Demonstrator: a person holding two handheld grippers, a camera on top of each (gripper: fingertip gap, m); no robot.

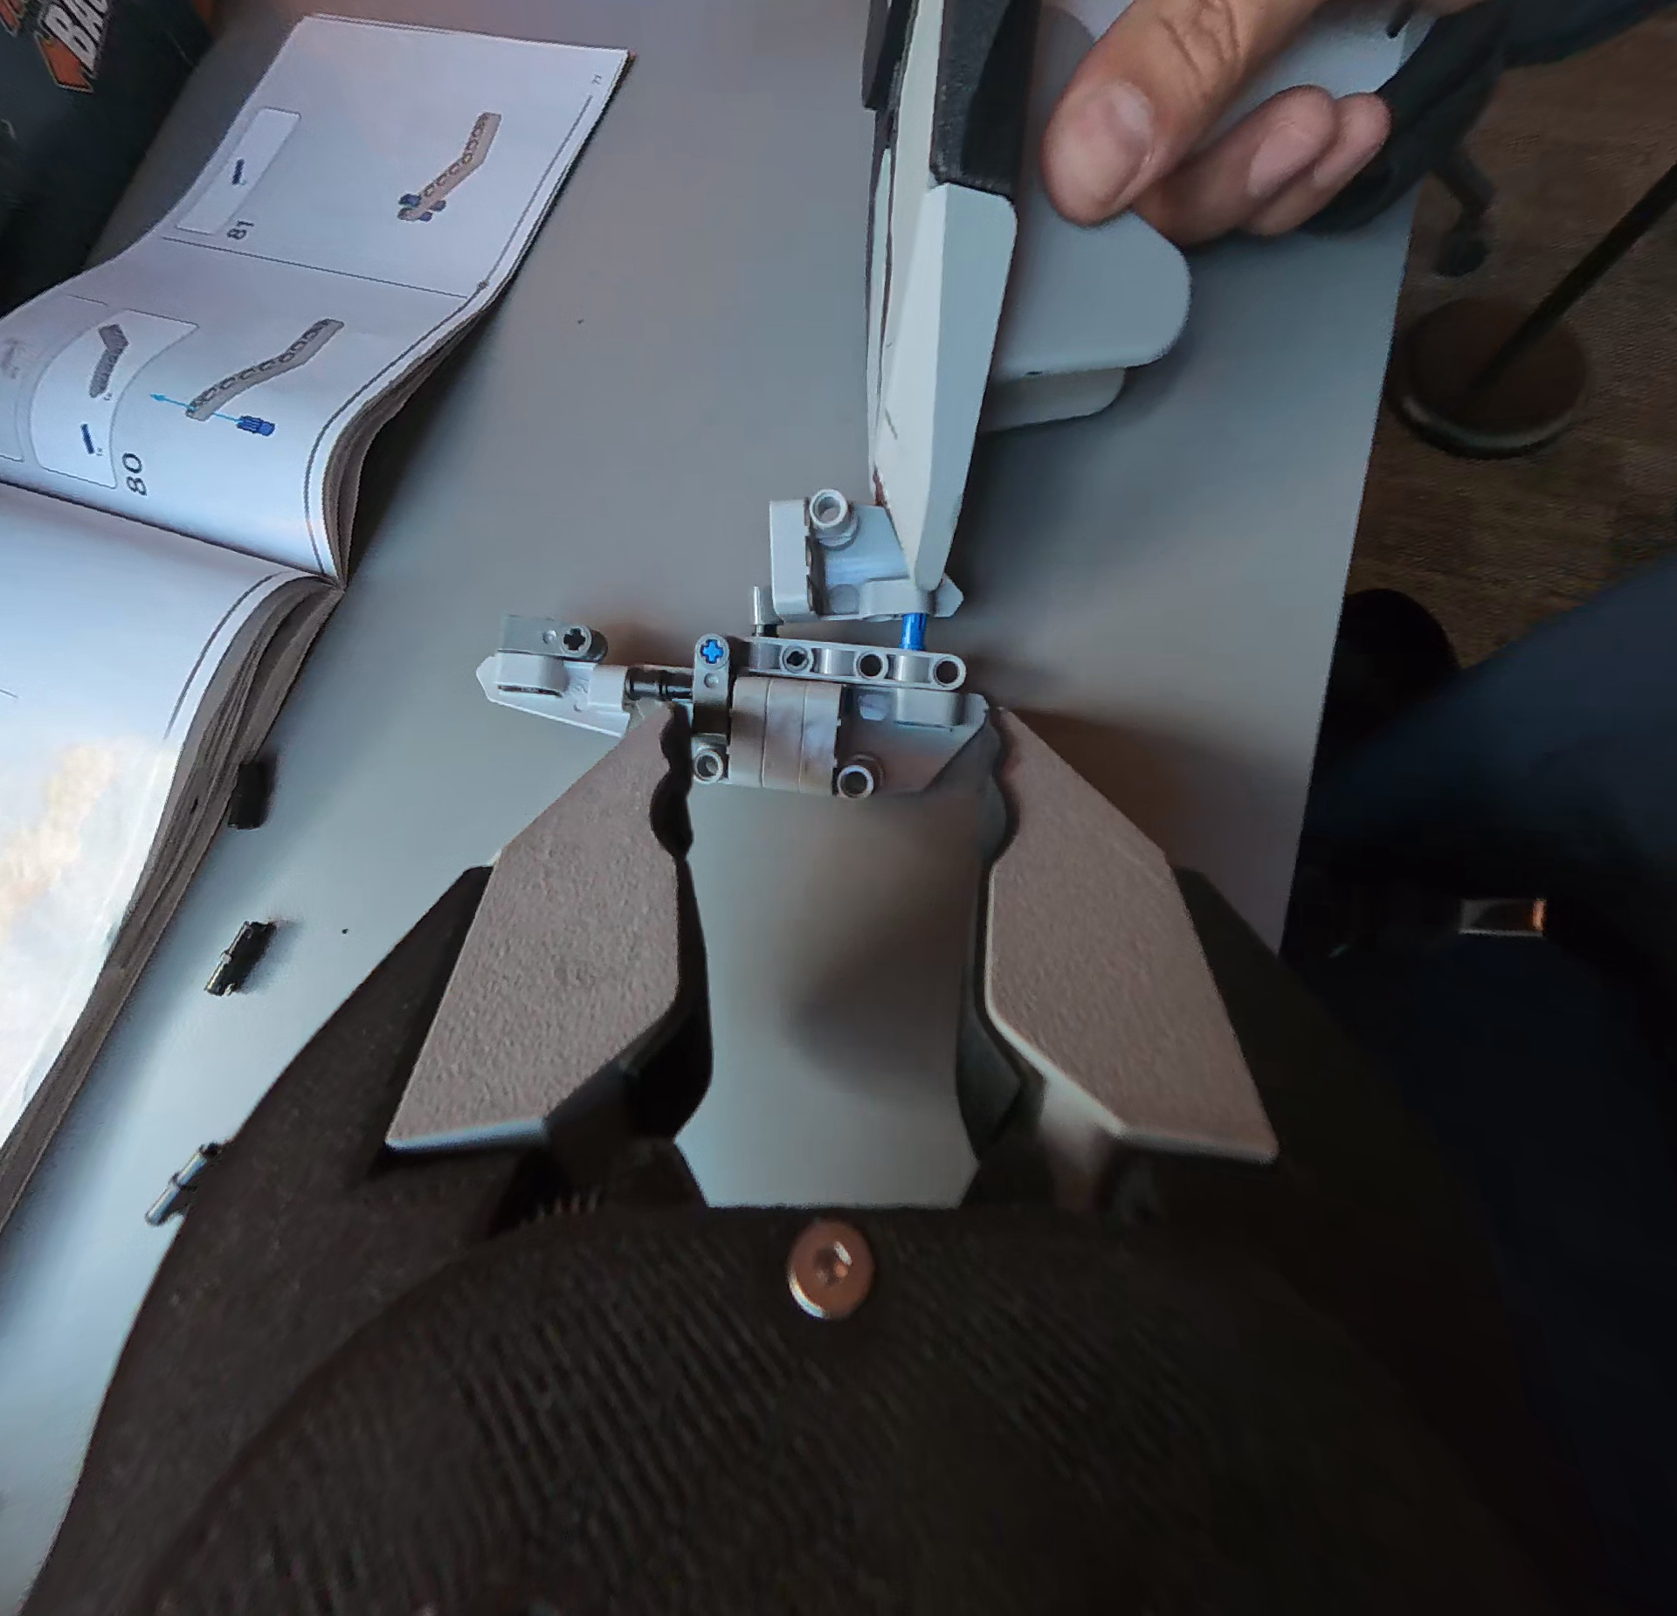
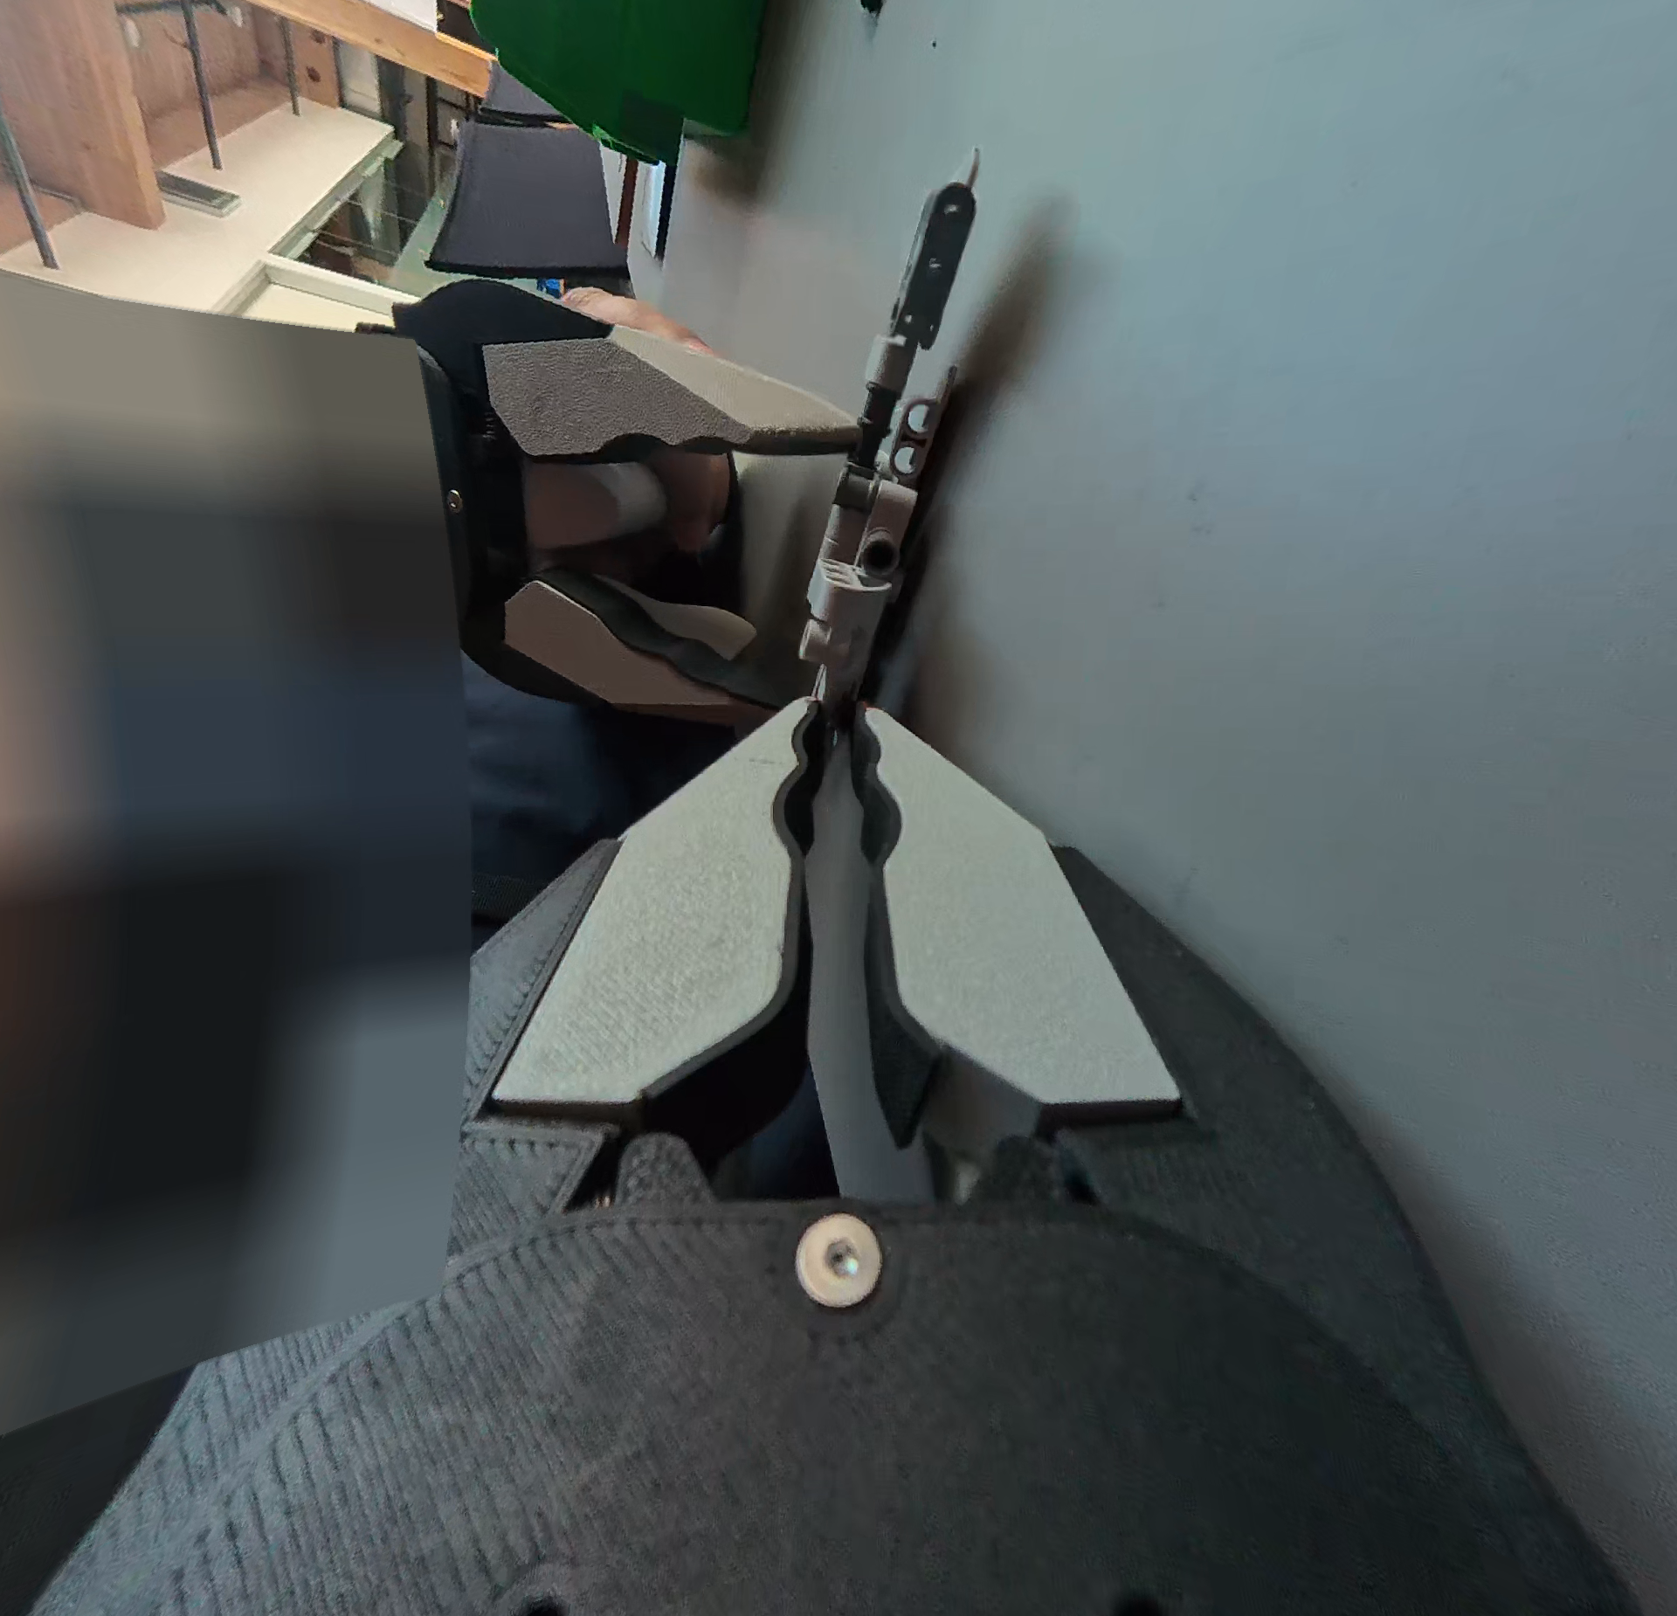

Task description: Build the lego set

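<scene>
My left gripper (image 1: 821, 733) is shut on a grey lego assembly (image 1: 799, 728) of beams, pins and a blue axle end, and holds it by its two sides on the grey table (image 1: 681, 347). My right gripper (image 2: 837, 717) is shut on a small grey lego piece (image 2: 848, 592). In the left wrist view the right gripper (image 1: 926, 565) comes in edge-on from above and holds that piece (image 1: 835, 565) against the assembly's far side, with a blue pin (image 1: 912, 633) between them. In the right wrist view the assembly (image 2: 916, 429) rises beyond the piece.
An open instruction booklet (image 1: 272, 302) lies at the left. Small black pins (image 1: 238, 955) lie beside it on the table. A person's hand (image 1: 1180, 93) holds the right gripper. The table edge runs down the right, with a round stand base (image 1: 1488, 374) on the floor beyond. Both grippers' tips are close together, under 4 cm apart.
</scene>
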